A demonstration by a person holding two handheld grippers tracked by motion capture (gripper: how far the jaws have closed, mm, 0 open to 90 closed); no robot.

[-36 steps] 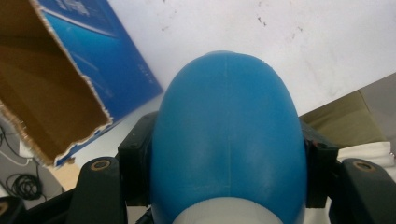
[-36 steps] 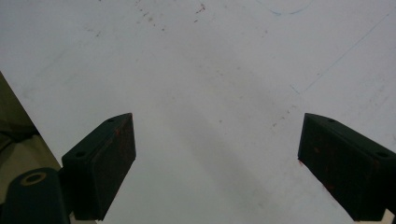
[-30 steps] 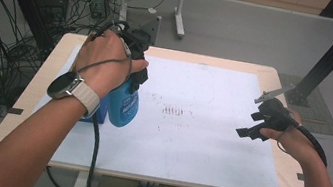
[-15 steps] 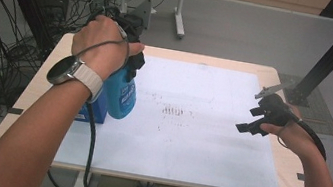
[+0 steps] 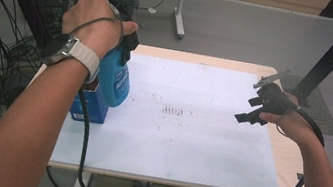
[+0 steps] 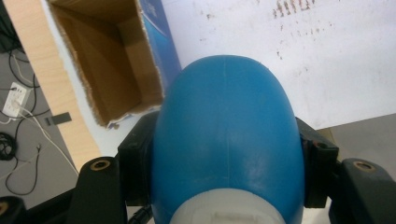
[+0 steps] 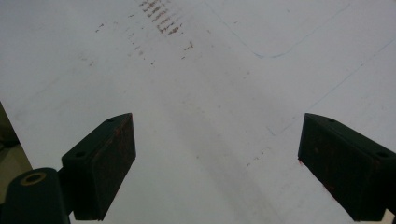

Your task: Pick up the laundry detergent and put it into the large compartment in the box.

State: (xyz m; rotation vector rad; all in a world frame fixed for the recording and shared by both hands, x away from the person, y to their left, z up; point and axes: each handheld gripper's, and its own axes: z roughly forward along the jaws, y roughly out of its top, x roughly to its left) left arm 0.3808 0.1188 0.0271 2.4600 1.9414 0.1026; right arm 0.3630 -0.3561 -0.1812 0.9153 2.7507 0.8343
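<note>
Change: over the last second we have lifted the bottle (image 5: 114,81) higher; earlier it hung low beside the box (image 5: 85,106), now it hangs well above the bench (image 5: 266,155), tilted, near the left edge.
Left hand-held gripper (image 5: 124,41): clamped on the bottle near its top; in the left gripper view the blue body (image 6: 224,140) sits squeezed between both jaws.
Box: open, brown inside, seemingly empty, directly below the bottle (image 6: 107,70).
Right hand-held gripper (image 5: 253,110): jaws spread wide, gripping nothing, hovering over the white sheet (image 7: 210,116) at the right, about where it was a second ago.
Meaning: we judge the bottle has just come out of the box, so setting it down or spraying the stained sheet looks likely next.
</note>
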